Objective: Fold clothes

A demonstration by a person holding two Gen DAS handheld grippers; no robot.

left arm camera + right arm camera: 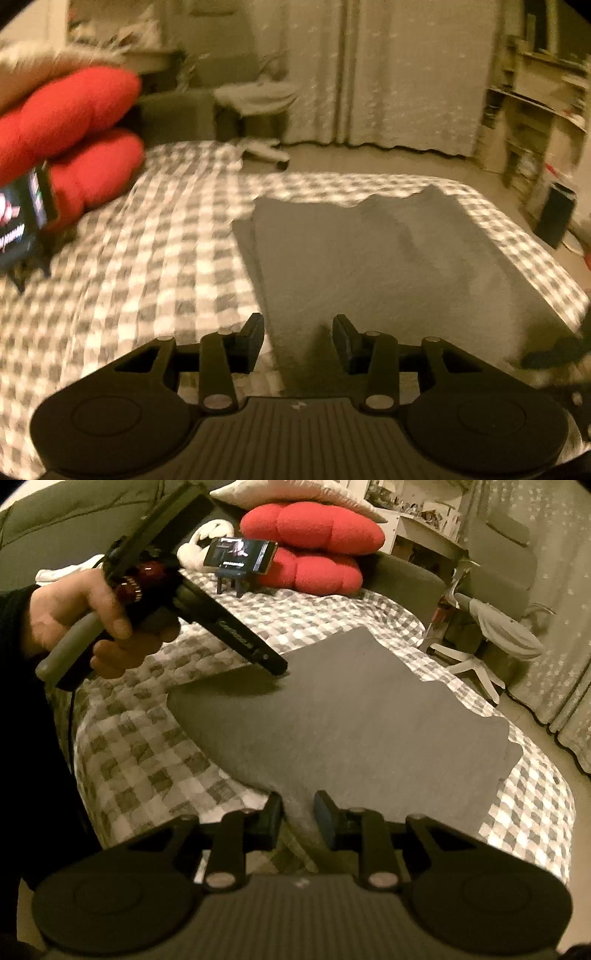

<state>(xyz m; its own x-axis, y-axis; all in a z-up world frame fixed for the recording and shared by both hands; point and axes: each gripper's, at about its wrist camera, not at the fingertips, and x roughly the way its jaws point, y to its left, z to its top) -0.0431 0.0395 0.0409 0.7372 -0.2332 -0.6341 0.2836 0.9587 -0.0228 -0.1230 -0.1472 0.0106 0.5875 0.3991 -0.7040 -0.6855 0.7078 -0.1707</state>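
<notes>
Pale curtains (369, 74) and wooden shelves (535, 122) close off the room behind the bed in our left wrist view, and the bed's gray-and-white checkered cover (129, 258) fills the foreground. On it lies the folded gray garment (388, 266), flat, reaching toward the bed's far right corner. Our left gripper (298, 341) hangs over the garment's near edge with its jaws apart and nothing between them; the cloth's near left corner sits just ahead of the fingertips. A red cushion (70, 136) and a phone (22, 221) on a stand occupy the far left.

From our right wrist view, the same garment (351, 731) spreads across the cover (147, 775) toward the bed's right edge. Our right gripper (298, 819) stands open over its near edge, holding nothing. Our left hand (85, 624) holds the other gripper, whose tip meets the garment's far left corner. Red cushions (314, 550) rest beyond, with a white chair (480, 653) off the bed.
</notes>
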